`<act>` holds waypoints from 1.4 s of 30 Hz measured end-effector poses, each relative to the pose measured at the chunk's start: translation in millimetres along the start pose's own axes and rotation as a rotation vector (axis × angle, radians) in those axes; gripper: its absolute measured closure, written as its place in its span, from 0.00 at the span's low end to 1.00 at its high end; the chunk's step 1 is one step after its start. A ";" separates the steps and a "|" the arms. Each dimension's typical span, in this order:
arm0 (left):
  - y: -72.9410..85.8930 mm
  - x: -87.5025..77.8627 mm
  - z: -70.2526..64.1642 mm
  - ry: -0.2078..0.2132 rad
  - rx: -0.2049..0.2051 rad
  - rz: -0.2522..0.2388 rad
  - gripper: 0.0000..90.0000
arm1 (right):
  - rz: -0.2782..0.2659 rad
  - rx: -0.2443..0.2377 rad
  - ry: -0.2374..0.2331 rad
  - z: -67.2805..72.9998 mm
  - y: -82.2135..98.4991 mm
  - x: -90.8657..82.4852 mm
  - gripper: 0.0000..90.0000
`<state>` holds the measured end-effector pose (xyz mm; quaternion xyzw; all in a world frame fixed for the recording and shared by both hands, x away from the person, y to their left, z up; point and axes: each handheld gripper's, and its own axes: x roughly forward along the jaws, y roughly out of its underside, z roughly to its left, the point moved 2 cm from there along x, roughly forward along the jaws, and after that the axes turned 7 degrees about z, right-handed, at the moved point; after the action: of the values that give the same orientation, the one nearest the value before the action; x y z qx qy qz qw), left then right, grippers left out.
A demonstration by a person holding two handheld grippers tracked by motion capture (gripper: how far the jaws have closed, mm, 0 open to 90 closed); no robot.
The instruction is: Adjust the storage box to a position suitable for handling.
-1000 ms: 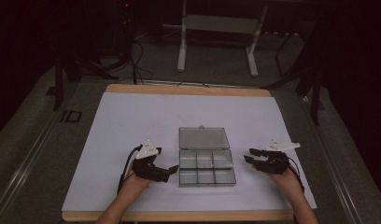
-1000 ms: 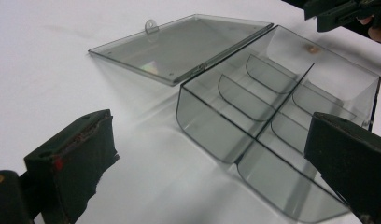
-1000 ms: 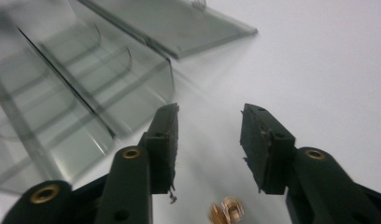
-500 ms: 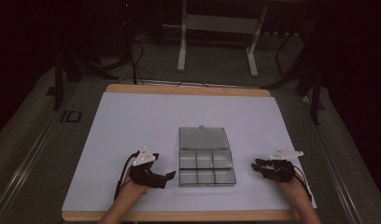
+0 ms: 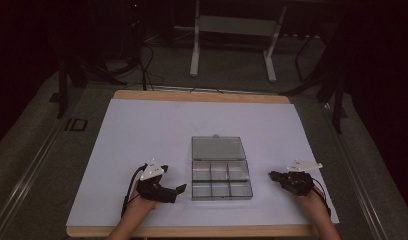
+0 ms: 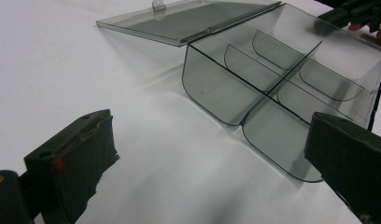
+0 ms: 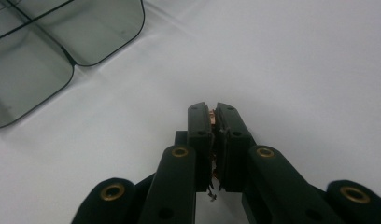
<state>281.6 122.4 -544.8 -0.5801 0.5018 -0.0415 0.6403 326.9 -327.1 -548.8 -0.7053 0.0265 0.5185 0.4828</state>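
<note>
A clear plastic compartment box (image 5: 222,197) lies on the white mat, its lid (image 5: 216,148) folded flat behind it and its cells empty. My left gripper (image 5: 175,191) rests just left of the box, jaws wide open with bare mat between them (image 6: 207,140), facing the box wall (image 6: 216,88). My right gripper (image 5: 273,176) sits right of the box, pointing at it. Its jaws have just been closing and the pads now meet (image 7: 213,109). A thin copper-coloured sliver shows in the seam, and I cannot tell what it is. A box corner (image 7: 34,60) lies ahead to its left.
The white mat (image 5: 142,130) covers a wooden-edged table (image 5: 202,96). Beyond the far edge stand a white metal stand (image 5: 232,30) and cables on a dark floor. Both hands lie close to the table's near edge (image 5: 192,231).
Both hands have drifted slightly toward the near edge of the table. The right gripper's jaws look narrower than before. The box has not moved.
</note>
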 end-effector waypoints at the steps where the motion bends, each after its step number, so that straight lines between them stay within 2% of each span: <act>1: 0.2 -0.1 0.4 0.000 0.000 0.000 0.03 | -0.002 0.008 0.002 0.4 0.2 -0.1 0.95; 6: 0.5 -1.1 1.9 -0.008 -0.005 -0.010 0.03 | -0.004 0.044 0.000 2.0 -2.5 -1.9 0.95; 12: 1.4 -2.8 4.6 -0.018 -0.005 -0.029 0.03 | -0.034 0.036 -0.001 4.9 -11.7 -11.6 0.95; 15: 2.1 -3.2 5.8 -0.024 -0.008 -0.034 0.03 | -0.059 0.039 -0.017 6.8 -17.9 -18.2 0.95; 25: 2.8 -3.5 6.8 -0.027 -0.009 -0.049 0.03 | -0.131 -0.002 -0.023 17.3 -40.3 -43.4 0.95; 26: 2.8 -3.5 6.7 -0.026 -0.009 -0.047 0.03 | -0.153 -0.008 -0.034 19.8 -46.6 -49.9 0.95; 31: 3.1 -3.7 6.0 -0.026 -0.004 -0.049 0.03 | -0.171 -0.032 -0.043 26.3 -56.5 -59.2 0.95; 36: 3.6 -3.1 5.9 -0.023 -0.003 -0.044 0.03 | -0.212 -0.060 -0.085 39.1 -70.2 -69.7 0.95; 42: 3.9 -3.5 5.7 -0.024 -0.007 -0.047 0.03 | -0.243 -0.108 -0.113 55.1 -84.0 -75.4 0.95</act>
<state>281.7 129.9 -546.8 -0.5944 0.4802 -0.0479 0.6432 298.4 -278.3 -436.6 -0.6979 -0.1143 0.4959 0.5040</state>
